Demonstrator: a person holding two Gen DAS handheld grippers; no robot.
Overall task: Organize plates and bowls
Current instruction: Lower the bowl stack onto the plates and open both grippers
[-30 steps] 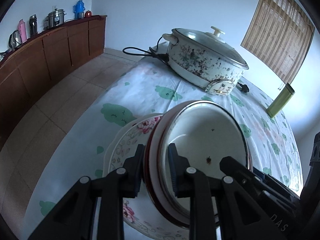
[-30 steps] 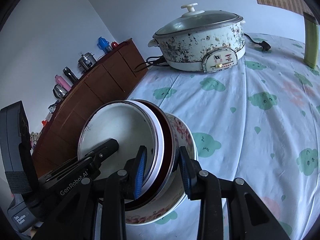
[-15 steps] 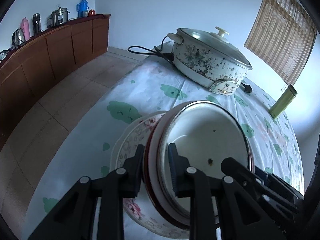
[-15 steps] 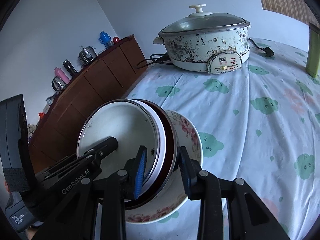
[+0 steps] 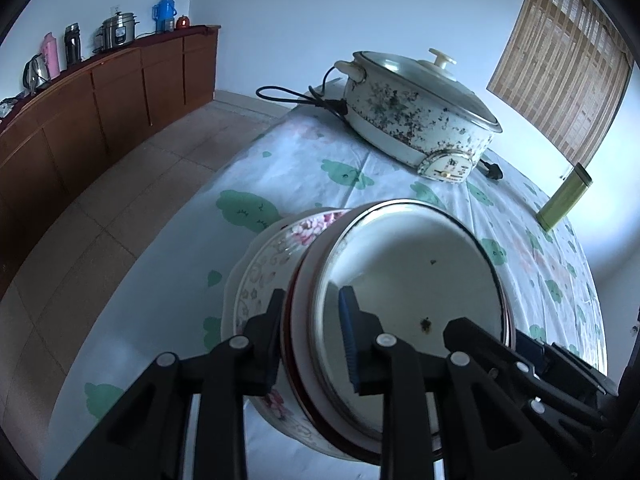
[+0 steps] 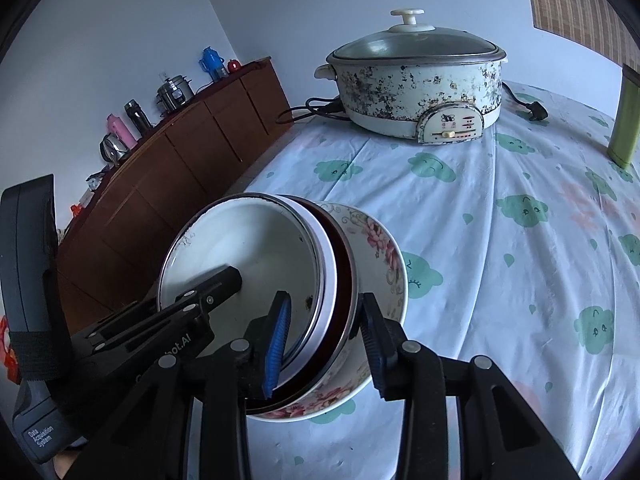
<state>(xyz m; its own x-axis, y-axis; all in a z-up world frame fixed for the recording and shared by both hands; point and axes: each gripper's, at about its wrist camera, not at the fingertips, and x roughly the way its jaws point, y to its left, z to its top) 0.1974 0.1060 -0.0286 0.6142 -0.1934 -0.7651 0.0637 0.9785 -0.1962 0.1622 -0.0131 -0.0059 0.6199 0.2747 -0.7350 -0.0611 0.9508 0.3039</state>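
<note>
A floral bowl (image 5: pixel 256 272) (image 6: pixel 384 256) sits on the clouded tablecloth. A dark red bowl (image 5: pixel 289 340) (image 6: pixel 344 264) and a white enamel bowl (image 5: pixel 412 272) (image 6: pixel 248 252) are nested in it, tilted. My left gripper (image 5: pixel 312 320) is shut on the near rims of these two, one finger inside the white bowl and one between the red and floral bowls. On the opposite side my right gripper (image 6: pixel 324 320) straddles the same two rims. Its jaws are opening and the pads stand just off the rims. A left finger (image 6: pixel 216 286) shows inside the white bowl.
A speckled electric pot (image 5: pixel 420 120) (image 6: pixel 416 88) with a glass lid and black cord stands at the table's far end. A green box (image 5: pixel 564 200) (image 6: pixel 626 120) stands far right. The table's left edge drops to a tiled floor, with a wooden sideboard (image 5: pixel 100 112) beyond.
The right gripper's jaws have parted slightly around the rims and its view has rolled a little. The left gripper and the stack of bowls have hardly moved.
</note>
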